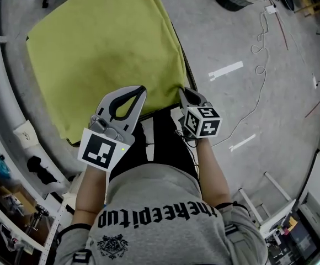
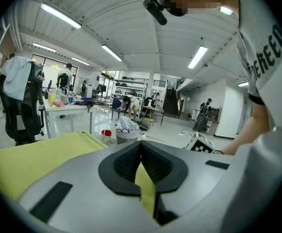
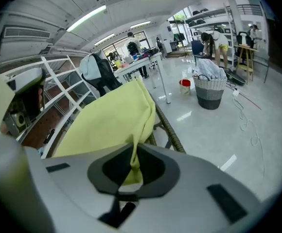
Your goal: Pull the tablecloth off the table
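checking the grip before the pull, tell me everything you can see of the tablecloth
The tablecloth is a plain yellow-green fabric, soft-looking and slightly creased, spread over nearly the whole table, whose woven-looking edge shows at the right. Its near edge hangs toward the person. The left tool is shut on a fold of that edge, the right tool on the near right corner, which bunches into a peak at its jaws. Nothing lies on it.
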`<state>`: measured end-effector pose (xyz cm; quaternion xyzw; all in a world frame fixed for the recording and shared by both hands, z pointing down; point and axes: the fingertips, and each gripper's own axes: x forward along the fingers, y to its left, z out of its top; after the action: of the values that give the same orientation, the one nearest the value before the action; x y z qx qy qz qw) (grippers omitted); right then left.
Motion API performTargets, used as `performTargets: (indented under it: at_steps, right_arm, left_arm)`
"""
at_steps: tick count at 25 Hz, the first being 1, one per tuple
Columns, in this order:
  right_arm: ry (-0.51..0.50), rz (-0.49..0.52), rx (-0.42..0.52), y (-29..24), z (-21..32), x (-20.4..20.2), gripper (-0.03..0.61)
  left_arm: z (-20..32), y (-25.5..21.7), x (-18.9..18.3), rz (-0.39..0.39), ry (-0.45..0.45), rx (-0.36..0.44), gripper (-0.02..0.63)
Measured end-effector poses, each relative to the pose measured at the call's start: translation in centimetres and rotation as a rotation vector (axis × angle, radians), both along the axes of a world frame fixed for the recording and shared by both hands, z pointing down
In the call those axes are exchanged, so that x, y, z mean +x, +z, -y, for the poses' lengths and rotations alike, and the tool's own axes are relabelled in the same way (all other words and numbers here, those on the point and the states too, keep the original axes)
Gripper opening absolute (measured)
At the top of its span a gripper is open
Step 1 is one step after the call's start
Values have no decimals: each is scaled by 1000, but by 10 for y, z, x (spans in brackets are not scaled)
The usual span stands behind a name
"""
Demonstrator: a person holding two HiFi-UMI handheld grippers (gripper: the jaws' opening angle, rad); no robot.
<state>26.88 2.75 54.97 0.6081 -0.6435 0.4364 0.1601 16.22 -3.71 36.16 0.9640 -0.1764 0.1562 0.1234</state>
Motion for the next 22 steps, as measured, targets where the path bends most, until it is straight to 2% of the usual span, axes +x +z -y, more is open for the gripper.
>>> performTargets:
  at_steps: [6, 12, 17, 22]
  right_arm:
    - [-159, -41, 110, -43, 30, -36, 31]
    - [-307, -44, 193, -75, 60, -86, 31]
    - [-438, -57, 240, -92, 75, -141, 31]
    - [-637, -106, 281, -103, 79, -208, 31]
  left_arm:
    - [7, -7, -31, -12, -97, 12, 15]
    - [13, -16, -79, -23, -224, 37, 15]
    - [8, -20, -124, -33, -315, 45, 15]
    - [3, -25, -167, -36, -398, 53, 15]
